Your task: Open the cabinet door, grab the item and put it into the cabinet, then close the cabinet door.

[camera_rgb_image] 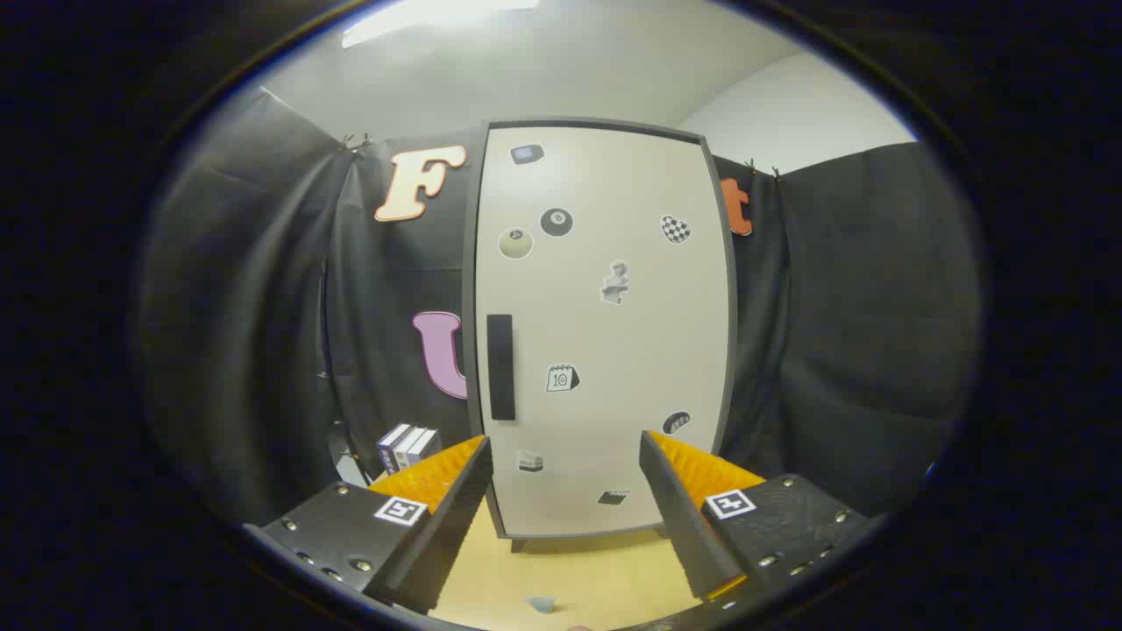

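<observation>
**Cream door shut, nothing begun**

Cream-white and framed in dark grey, the cabinet stands upright on the pale wooden worktop, its door fully closed. A black vertical handle sits along the door's left edge, about halfway up; small stickers are scattered over the rest of the door face. The tool is held in front of the cabinet with its fingers spread wide apart and nothing between them; their tips frame the lower part of the door without touching it.

Left of the cabinet's base, against the black cloth, a few books stand upright. They may be the item to stow, though that is only a guess. A small bluish object lies on the worktop in front of the cabinet, between the fingers and nearer than their tips; what it is cannot be told.

By this evidence every step is still ahead: opening the door by the handle, fetching the item, placing it inside, and shutting the door.
</observation>
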The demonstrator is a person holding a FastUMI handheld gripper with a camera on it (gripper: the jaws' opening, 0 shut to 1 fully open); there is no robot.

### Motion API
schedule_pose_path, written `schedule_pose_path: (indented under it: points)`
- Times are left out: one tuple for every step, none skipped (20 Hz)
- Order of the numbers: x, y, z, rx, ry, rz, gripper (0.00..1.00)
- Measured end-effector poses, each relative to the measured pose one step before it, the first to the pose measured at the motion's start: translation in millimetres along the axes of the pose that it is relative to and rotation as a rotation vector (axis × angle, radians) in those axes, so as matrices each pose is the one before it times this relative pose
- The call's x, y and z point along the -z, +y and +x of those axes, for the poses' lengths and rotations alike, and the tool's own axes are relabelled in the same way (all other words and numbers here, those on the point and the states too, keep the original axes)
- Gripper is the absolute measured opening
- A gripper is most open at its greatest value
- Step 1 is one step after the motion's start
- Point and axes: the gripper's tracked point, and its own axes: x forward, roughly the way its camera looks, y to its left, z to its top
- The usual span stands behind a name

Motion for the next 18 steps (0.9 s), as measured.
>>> schedule_pose_path:
  points:
    - [0.94,1.57,-0.22,-0.00246,-0.00018,-0.00276,1.00]
    - [0.82,2.24,0.48,-0.00616,0.00243,-0.00243,1.00]
    - [2.27,-1.06,1.25,0.00041,0.00270,-0.00453,1.00]
    - [1.30,-0.95,1.81,0.00313,0.00189,-0.00363,1.00]
    - [3.40,0.48,1.95,-0.00097,0.00681,-0.00087,1.00]
    - [2.38,0.88,1.79,-0.00263,0.00694,0.00084,1.00]
    - [1.36,1.28,2.13,-0.00612,0.00402,-0.00113,1.00]
    - [0.83,1.34,1.37,-0.00770,0.00205,-0.00600,1.00]
    - [0.94,-0.16,1.93,0.00043,-0.00036,-0.00959,1.00]
    - [0.26,-1.69,2.91,0.00445,-0.00213,-0.00739,1.00]
    - [2.66,0.60,1.77,-0.00217,0.00805,-0.00422,1.00]
    - [0.52,1.04,1.71,-0.00561,0.00510,0.00246,1.00]
    - [-0.39,1.45,1.81,-0.00810,0.00088,0.00315,1.00]
    - [-1.60,-0.94,1.89,-0.00021,-0.00375,0.00145,1.00]
    - [1.13,-0.70,2.54,-0.00103,0.00201,-0.00054,1.00]
    - [0.33,-0.56,1.30,-0.00204,0.00214,-0.00162,1.00]
    - [0.39,-0.62,1.89,-0.00125,0.00060,-0.00186,1.00]
    - [0.15,0.44,2.59,-0.00199,0.00472,0.00116,1.00]
